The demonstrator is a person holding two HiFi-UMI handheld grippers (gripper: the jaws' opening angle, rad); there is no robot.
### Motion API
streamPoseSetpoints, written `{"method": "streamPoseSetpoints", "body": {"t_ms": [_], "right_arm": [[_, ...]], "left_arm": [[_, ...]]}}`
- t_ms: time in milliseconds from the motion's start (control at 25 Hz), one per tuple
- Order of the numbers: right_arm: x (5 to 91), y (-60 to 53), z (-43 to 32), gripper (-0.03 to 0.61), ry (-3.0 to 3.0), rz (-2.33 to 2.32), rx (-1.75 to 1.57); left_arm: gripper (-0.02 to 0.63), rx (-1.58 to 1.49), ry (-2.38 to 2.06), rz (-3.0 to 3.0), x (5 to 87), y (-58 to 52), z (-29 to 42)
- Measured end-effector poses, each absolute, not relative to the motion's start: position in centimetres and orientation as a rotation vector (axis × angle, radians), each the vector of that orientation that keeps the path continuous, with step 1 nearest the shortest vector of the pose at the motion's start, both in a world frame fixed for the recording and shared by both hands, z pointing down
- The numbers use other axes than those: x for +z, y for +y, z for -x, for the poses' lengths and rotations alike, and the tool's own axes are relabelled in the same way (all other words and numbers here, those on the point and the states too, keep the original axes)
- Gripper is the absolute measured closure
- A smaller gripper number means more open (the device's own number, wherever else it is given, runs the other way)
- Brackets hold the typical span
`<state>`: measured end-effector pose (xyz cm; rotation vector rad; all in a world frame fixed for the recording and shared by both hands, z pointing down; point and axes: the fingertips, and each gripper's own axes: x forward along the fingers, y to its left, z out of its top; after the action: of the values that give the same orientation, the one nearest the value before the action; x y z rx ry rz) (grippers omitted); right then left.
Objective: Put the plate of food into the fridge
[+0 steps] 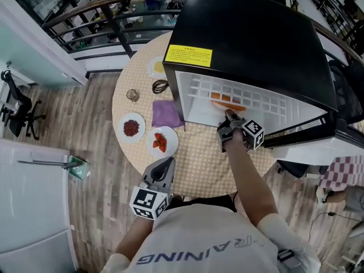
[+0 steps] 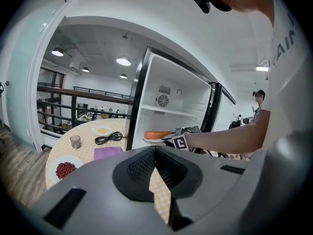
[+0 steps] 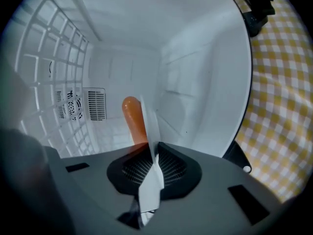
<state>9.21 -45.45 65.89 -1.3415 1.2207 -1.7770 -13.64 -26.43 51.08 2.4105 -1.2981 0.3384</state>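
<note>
In the head view, the black fridge [image 1: 250, 33] fills the upper right of the frame, standing open on a round checked table [image 1: 199, 158]. At centre, the right gripper [image 1: 228, 117] holds the plate [image 1: 230, 106] with its orange food [image 1: 226, 99] in the fridge opening. The left gripper [image 1: 164, 169] hangs at lower centre, near a dish of red beans [image 1: 132, 128] and a purple cloth [image 1: 166, 114].

In the left gripper view its jaws are together with nothing between them; the plate shows at mid-frame inside the fridge.

In the right gripper view the jaws are clamped on the plate's rim at centre, the white fridge walls all around.
</note>
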Motion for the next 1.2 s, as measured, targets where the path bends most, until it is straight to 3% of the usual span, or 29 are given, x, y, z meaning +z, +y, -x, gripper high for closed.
{"method": "streamPoseSetpoints", "body": {"t_ms": [720, 840, 1000, 1200], "right_arm": [[66.9, -47.6, -9.9, 0.531, 1.313, 1.467, -1.774], [66.5, -47.9, -9.8, 0.502, 1.419, 1.538, -1.749], [65.6, -48.3, -10.0, 0.418, 1.590, 1.603, -1.677], [65.5, -48.3, -9.2, 0.379, 1.845, 1.662, -1.653]], "left_arm": [[0.606, 0.363, -1.329, -2.385, 51.5, -27.2, 15.7], [0.606, 0.366, -1.325, -2.382, 51.6, -27.2, 15.6], [0.606, 0.347, -1.303, -2.363, 52.0, -27.0, 15.3], [0.606, 0.334, -1.296, -2.349, 52.2, -26.9, 15.3]]}}
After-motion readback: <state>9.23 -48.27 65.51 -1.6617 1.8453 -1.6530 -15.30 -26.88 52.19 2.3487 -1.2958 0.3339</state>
